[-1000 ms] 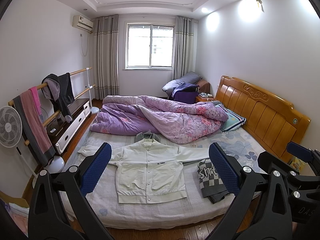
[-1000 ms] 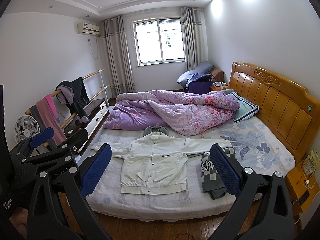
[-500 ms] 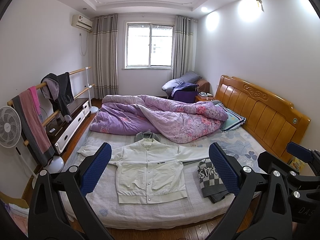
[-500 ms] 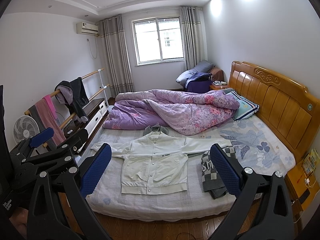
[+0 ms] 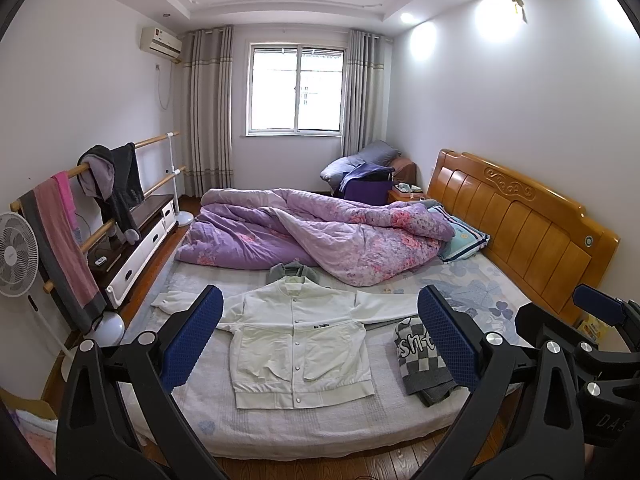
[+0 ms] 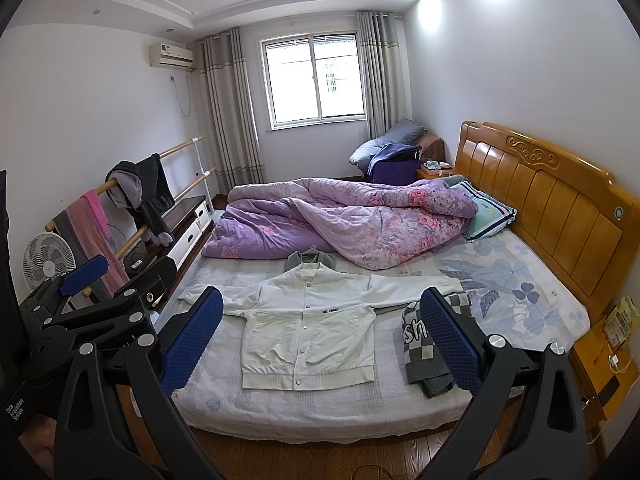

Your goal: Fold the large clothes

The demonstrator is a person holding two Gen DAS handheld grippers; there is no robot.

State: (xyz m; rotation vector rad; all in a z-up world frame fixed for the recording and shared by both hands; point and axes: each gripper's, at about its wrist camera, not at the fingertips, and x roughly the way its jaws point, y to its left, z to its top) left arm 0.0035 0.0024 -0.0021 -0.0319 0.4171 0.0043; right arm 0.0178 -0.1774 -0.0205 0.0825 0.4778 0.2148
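Note:
A white button-front jacket [image 5: 298, 344] lies flat, front up, sleeves spread, on the near part of the bed [image 5: 312, 428]; it also shows in the right wrist view [image 6: 310, 336]. My left gripper [image 5: 320, 340] is open and empty, held well back from the bed, above the floor. My right gripper [image 6: 320, 340] is open and empty too, beside the left one. A folded grey checked garment [image 5: 424, 356] lies right of the jacket, seen also in the right wrist view [image 6: 424, 348].
A purple floral quilt [image 5: 316, 236] is bunched at the far side of the bed. A grey garment [image 5: 290, 270] peeks out above the jacket's collar. Wooden headboard [image 5: 520, 220] stands at right. A clothes rail [image 5: 92, 196], fan [image 5: 14, 256] and low cabinet [image 5: 136, 240] line the left wall.

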